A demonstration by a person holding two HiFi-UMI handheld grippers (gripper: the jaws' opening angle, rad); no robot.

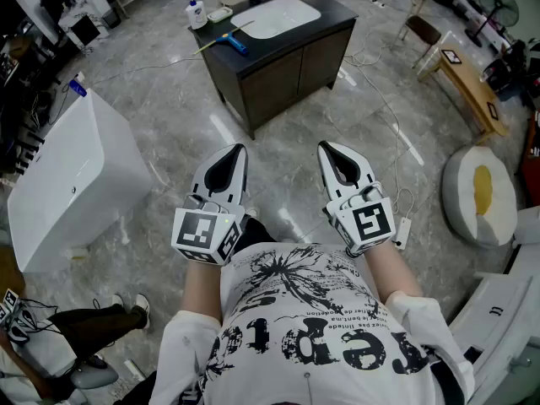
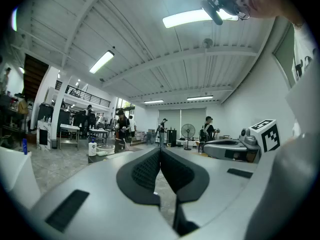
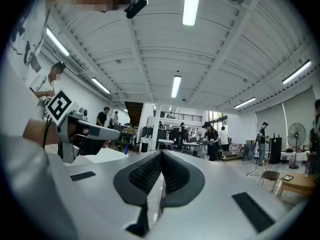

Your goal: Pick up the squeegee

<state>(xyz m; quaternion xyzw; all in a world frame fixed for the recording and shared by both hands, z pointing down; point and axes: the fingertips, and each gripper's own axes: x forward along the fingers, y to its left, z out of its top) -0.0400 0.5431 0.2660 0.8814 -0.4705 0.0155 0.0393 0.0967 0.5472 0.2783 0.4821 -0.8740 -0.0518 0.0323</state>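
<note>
Squeegee (image 1: pixel 228 40) on dark vanity (image 1: pixel 278 45) over marble floor (image 1: pixel 169 116); left gripper (image 1: pixel 240 148), right gripper (image 1: pixel 323 145) both together, empty.

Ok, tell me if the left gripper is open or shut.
Shut. The left gripper has its pads pressed together, nothing between them.

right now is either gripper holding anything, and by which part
Nothing is held. The left gripper and right gripper are both shut and empty; the blue-handled squeegee lies untouched on the dark cabinet top ahead.

Dark sink cabinet (image 1: pixel 285 70) and white bathtub (image 1: pixel 74 177) stand on grey marble floor (image 1: pixel 169 99).
</note>
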